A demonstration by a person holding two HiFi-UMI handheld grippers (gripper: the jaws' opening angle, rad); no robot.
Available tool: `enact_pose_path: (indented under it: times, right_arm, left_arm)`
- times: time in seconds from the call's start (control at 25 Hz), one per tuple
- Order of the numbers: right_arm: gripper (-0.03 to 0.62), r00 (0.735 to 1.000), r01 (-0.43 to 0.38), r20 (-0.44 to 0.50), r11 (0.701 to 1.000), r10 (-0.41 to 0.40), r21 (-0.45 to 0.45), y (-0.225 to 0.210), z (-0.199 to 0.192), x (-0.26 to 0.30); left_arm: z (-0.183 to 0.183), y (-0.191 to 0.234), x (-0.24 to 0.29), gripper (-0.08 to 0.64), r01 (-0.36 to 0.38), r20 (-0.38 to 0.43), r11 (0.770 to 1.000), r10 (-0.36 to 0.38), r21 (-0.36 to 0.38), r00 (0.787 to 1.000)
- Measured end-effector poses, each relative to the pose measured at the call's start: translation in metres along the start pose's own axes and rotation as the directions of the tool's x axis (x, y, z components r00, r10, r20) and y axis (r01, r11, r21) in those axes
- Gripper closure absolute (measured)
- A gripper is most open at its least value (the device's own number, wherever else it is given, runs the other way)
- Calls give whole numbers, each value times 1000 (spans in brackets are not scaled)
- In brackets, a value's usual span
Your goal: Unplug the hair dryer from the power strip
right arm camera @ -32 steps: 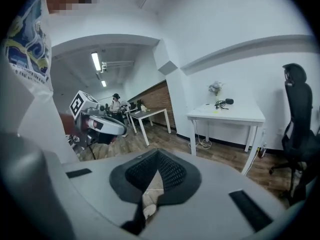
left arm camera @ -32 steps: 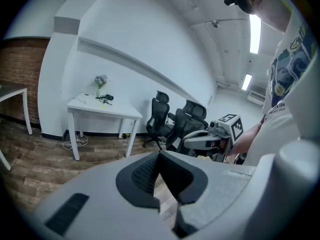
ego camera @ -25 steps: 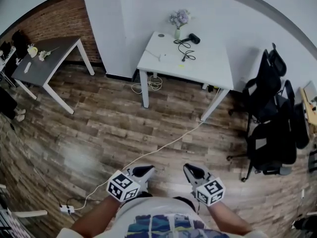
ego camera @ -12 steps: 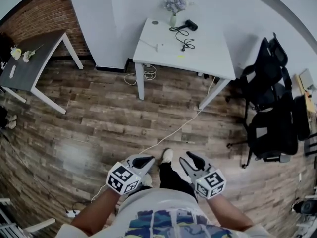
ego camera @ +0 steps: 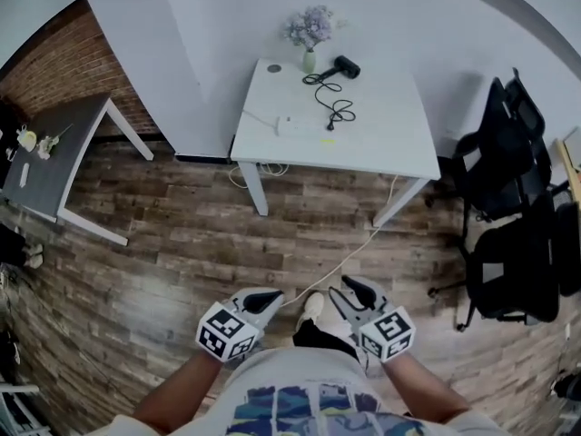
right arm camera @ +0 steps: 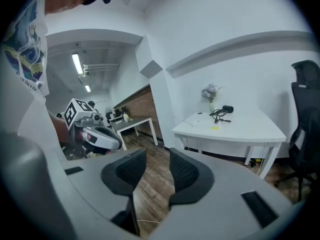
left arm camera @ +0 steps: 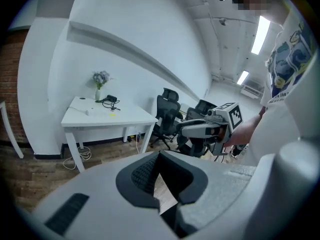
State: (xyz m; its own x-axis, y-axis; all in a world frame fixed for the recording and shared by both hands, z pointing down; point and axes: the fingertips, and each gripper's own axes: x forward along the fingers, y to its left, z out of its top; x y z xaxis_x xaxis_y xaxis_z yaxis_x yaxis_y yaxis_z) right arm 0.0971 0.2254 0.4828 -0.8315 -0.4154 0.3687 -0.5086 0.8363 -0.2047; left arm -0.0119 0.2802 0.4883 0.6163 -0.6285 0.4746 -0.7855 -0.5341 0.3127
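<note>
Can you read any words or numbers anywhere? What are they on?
No readable text anywhere.
Marker cubes: black-and-white square patterns, no letters.
Shirt print: a picture; any lettering too blurred.
Yellow tag on white table: too small to read.

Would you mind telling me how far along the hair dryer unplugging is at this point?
Done: nothing yet; the black hair dryer lies on the white table, its black cord trailing toward the white power strip. In hand: well short of the table, the fingers of the right gripper have just been opening, nothing between them; the left gripper is shut and empty. Left: reach the table and unplug the dryer.
</note>
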Motion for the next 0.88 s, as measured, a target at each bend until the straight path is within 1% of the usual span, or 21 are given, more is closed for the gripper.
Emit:
enact_pose_path:
  times: [0.08, 0.16, 0.36, 0.6, 0.72, 0.88]
  right_arm:
    - [448, 1000, -8, 18, 1000, 8, -2, -28, 15, 13]
    - [449, 1000, -15, 12, 1000, 15, -3, -56, 20, 24]
    - [449, 999, -17, -36, 1000, 17, 14, -101, 17, 44]
    - [457, 999, 27, -40, 998, -24, 63, -146, 29, 68]
    - [459, 997, 59, -47, 996, -57, 64, -171, 37, 84]
    - [460, 992, 119, -41, 990, -116, 72, -210, 57, 108]
  left_arm:
    - [28, 20, 22, 558, -4, 4, 1000, 4, 13, 1000]
    - [53, 36, 46, 558, 5, 21, 1000, -5, 18, 1000]
    - [83, 63, 91, 558, 16, 34, 1000, -16, -2, 999]
    - [111, 102, 123, 558, 25, 27, 1000, -25, 13, 999]
    - [127, 135, 140, 558, 30, 23, 999, -31, 26, 999]
    - [159, 187, 171, 558, 30, 13, 997, -31, 67, 999]
